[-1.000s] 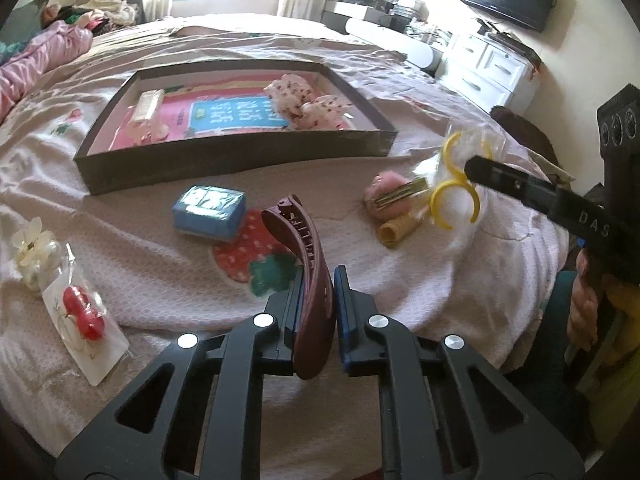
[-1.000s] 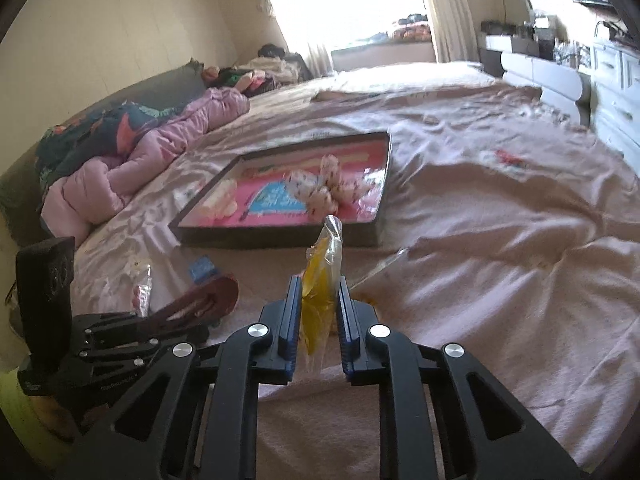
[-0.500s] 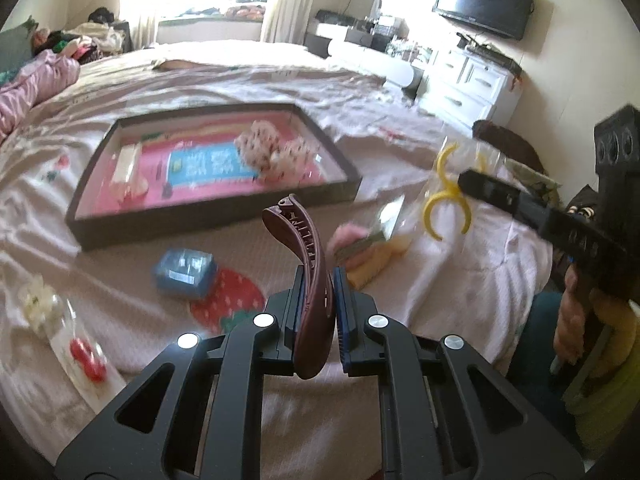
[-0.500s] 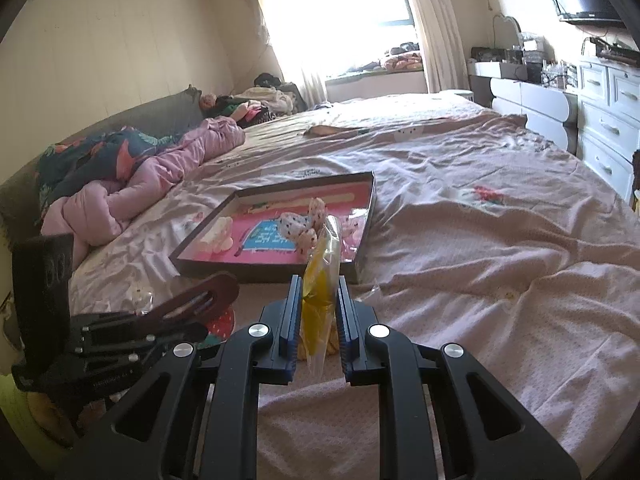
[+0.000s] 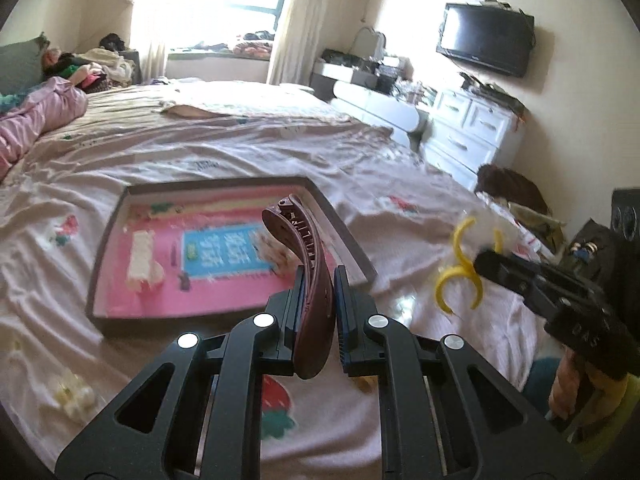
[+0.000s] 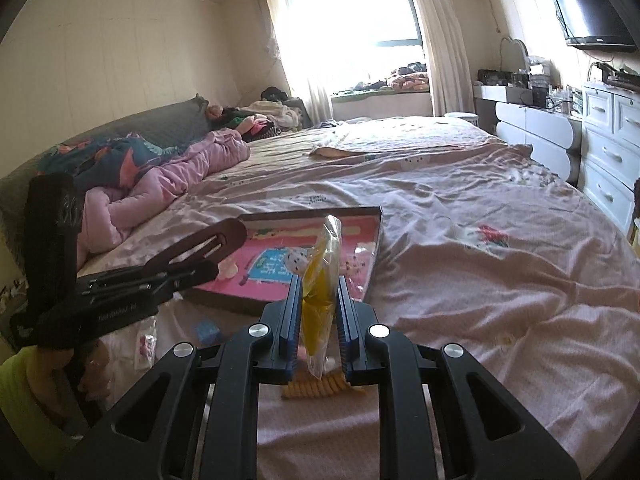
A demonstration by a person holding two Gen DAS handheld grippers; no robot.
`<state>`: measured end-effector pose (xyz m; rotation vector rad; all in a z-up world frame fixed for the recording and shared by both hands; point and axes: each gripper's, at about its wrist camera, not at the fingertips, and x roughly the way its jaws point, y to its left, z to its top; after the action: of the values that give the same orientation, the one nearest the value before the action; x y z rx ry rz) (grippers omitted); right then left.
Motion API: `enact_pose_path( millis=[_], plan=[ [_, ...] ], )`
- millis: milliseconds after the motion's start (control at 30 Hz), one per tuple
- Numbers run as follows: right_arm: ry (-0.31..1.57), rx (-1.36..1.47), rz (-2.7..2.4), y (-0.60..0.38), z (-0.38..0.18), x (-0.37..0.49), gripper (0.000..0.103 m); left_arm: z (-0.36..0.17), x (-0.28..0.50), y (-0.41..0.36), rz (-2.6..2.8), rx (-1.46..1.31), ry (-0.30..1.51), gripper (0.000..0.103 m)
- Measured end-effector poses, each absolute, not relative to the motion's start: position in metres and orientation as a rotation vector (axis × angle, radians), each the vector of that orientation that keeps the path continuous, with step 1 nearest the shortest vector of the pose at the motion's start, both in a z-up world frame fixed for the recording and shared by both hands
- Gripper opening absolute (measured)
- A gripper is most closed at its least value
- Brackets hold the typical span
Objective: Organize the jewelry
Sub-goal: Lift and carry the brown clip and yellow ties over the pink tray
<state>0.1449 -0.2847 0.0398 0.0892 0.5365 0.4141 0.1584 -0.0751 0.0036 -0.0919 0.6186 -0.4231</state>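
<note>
My left gripper [image 5: 318, 312] is shut on a maroon hair claw clip [image 5: 306, 264] and holds it up above the bed, in front of the dark shallow box [image 5: 352, 240] with a pink lining. The clip also shows in the right wrist view [image 6: 200, 244]. My right gripper [image 6: 318, 316] is shut on a clear bag with yellow hair clips [image 6: 320, 276], also raised; the bag shows in the left wrist view [image 5: 460, 268]. The box [image 6: 376, 240] holds a white comb-like piece [image 5: 140, 256] and small plush hair ties [image 6: 296, 258].
On the pink bedspread lie a white flower clip [image 5: 74, 396], a blue packet [image 6: 208, 330], a yellow crinkled hair piece [image 6: 316, 388] and a packaged item [image 6: 146, 342]. White drawers [image 5: 472, 136] stand right. A pink quilt [image 6: 160, 188] lies left.
Both grippers have risen and tilted up, still holding the claw clip and the bag. The box now sits lower and nearer in both views.
</note>
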Motion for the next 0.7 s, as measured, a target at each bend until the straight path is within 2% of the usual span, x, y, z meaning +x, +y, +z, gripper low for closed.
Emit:
enact_pose_path(
  millis=[367,700],
  plan=[
    [0.485,0.047,0.43,-0.256,0.058,0.177,0.016,0.012,0.202,-0.028,-0.311,-0.179,0.579,0.007],
    [0.491,0.026,0.436,-0.233,0.062,0.22,0.016,-0.011,0.232,0.001,-0.24,-0.225,0.624,0.007]
  ],
)
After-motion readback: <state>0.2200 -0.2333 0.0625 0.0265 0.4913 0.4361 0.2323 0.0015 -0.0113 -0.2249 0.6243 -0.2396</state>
